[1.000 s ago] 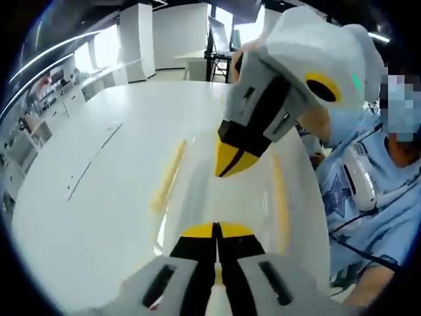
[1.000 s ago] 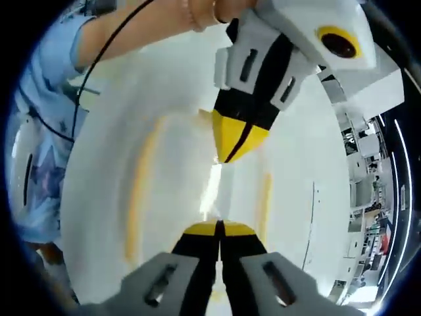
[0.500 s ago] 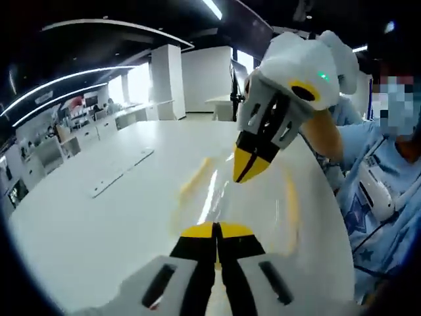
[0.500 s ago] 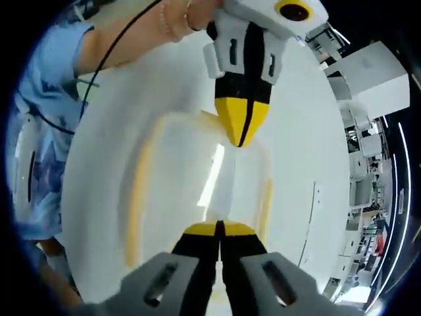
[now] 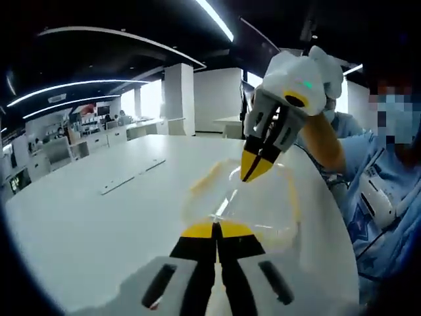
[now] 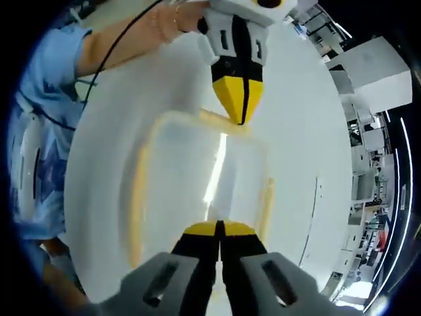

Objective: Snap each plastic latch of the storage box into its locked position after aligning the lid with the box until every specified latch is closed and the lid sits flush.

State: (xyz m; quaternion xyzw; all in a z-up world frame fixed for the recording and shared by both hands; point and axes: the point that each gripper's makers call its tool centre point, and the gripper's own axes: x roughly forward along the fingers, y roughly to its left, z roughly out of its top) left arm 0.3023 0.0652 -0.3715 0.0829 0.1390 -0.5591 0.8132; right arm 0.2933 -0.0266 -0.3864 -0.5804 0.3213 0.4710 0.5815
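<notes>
One clear box with a lid and yellow latches sits on a white desk, between two tools. In the right gripper view, two long yellow latches run along its sides, one on the left and one on the right, with a shorter yellow strip at the far end; whether they are snapped shut cannot be told.

The left tool has its yellow tips pressed together, holding nothing, at the box's near edge. The right tool is also pressed together and holds nothing.

In each view the other tool hangs at the box's far end, tips together. Compared with a second ago, both tools have drawn back, so the whole box outline now shows.

A person in a light blue shirt stands beside the desk.
</notes>
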